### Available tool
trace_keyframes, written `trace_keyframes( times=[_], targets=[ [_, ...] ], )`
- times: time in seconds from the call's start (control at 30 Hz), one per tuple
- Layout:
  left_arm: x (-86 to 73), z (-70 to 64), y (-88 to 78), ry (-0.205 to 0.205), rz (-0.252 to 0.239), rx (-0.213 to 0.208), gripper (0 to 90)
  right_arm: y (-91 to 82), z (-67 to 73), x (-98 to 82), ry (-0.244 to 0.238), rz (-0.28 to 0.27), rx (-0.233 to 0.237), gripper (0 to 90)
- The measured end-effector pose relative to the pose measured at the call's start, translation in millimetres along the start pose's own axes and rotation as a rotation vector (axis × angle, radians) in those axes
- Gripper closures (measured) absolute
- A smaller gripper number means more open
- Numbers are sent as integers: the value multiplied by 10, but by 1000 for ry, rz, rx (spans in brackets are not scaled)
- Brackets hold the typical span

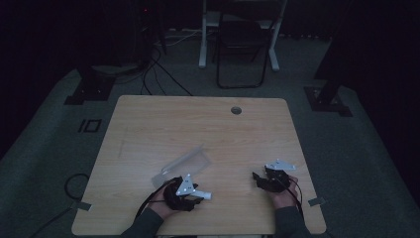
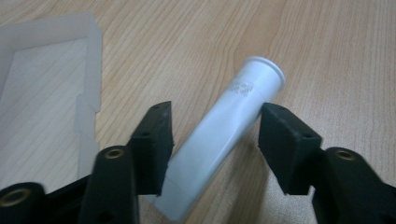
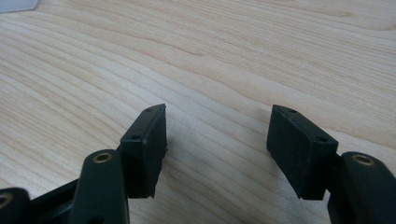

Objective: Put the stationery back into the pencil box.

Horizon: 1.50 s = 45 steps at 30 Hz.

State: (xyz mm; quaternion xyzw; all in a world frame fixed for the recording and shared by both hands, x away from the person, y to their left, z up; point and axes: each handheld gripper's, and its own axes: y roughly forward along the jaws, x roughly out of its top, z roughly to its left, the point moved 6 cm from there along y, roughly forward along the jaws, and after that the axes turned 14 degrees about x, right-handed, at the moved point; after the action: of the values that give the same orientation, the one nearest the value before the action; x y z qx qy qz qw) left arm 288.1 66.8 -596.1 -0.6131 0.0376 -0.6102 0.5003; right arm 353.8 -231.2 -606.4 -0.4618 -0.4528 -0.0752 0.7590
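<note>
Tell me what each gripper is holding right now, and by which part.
The left gripper has a white tube between its jaws at mid-body; a firm hold cannot be told. The right gripper holds nothing.

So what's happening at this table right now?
A person at a wooden table holds a two-jaw gripper in each hand. The left gripper straddles a white tube lying on the wood; its jaws sit close on either side, though a firm pinch can't be confirmed. A clear plastic tray lies just beside it. The right gripper rests apart over bare wood, jaws open with nothing between them.
</note>
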Motion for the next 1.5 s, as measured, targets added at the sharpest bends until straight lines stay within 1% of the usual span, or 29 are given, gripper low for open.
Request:
trace_keyframes(
  times=[0.07,0.17,0.33,0.57,0.6,0.67,0.8,0.97,1.07,1.1,1.13,1.17,1.37,1.5],
  targets=[
    [1,3,3,-7,3,0,520,-2,-3,-1,1,0,0,378],
    [-13,4,20,-4,26,5,560,-6,-8,-4,1,0,0,378],
    [-15,2,20,-24,33,-17,601,-16,-18,-11,2,-1,0,378],
    [-7,-14,13,-26,45,-26,659,-32,-24,-23,-4,2,6,372],
    [-2,-20,9,-29,57,-30,676,-37,-19,-28,-9,7,12,361],
    [3,-29,9,-32,59,-30,687,-38,-17,-29,-10,8,14,356],
    [9,-36,7,-42,72,-22,699,-41,-6,-38,-18,12,22,338],
    [4,-45,5,-46,61,-7,704,-45,4,-46,-21,8,26,336],
    [8,-44,9,-46,56,32,706,-45,5,-47,-20,8,24,336],
    [9,-42,9,-49,57,41,706,-45,5,-47,-19,8,24,336],
    [9,-42,9,-49,57,41,707,-45,5,-47,-19,8,24,336],
    [7,-39,4,-42,59,54,707,-45,5,-47,-20,8,24,336],
    [14,-27,-16,-49,50,63,707,-45,5,-47,-20,8,24,336],
    [27,-33,-39,-43,40,66,707,-44,5,-46,-19,8,24,336]
  ],
)
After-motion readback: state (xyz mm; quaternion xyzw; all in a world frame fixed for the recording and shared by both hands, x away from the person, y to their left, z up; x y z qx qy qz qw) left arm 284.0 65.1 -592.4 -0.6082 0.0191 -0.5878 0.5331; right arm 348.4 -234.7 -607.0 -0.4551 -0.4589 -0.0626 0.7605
